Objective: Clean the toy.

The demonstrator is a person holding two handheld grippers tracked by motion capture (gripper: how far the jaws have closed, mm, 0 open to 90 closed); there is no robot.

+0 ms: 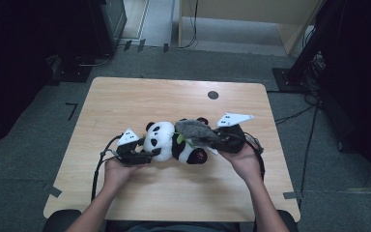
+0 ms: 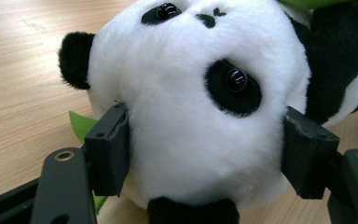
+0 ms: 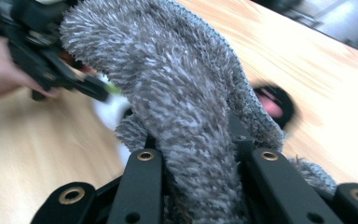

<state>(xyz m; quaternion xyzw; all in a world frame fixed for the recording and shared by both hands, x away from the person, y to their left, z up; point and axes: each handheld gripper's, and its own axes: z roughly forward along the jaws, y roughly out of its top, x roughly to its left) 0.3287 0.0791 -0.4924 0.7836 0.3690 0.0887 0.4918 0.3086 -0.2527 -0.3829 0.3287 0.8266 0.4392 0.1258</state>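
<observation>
A black-and-white panda plush [image 1: 174, 142] lies on its side in the middle of the wooden table [image 1: 140, 96]. My left gripper [image 1: 147, 155] is shut on the panda's white head [image 2: 191, 116], with one black pad [image 2: 108, 154] pressing on each side. My right gripper [image 1: 222, 139] is shut on a grey fuzzy cloth [image 1: 195, 130], which drapes over the panda's body. In the right gripper view the cloth [image 3: 168, 79] rises from between the jaws of my right gripper [image 3: 193, 156], and a pink-soled panda foot [image 3: 272, 105] peeks out behind it.
A small dark hole [image 1: 213, 94] sits in the tabletop near the far edge. A green felt leaf [image 2: 81, 127] pokes out beside the panda's head. Cables trail from both grippers toward the person. Dark stands and cables line the floor at the right.
</observation>
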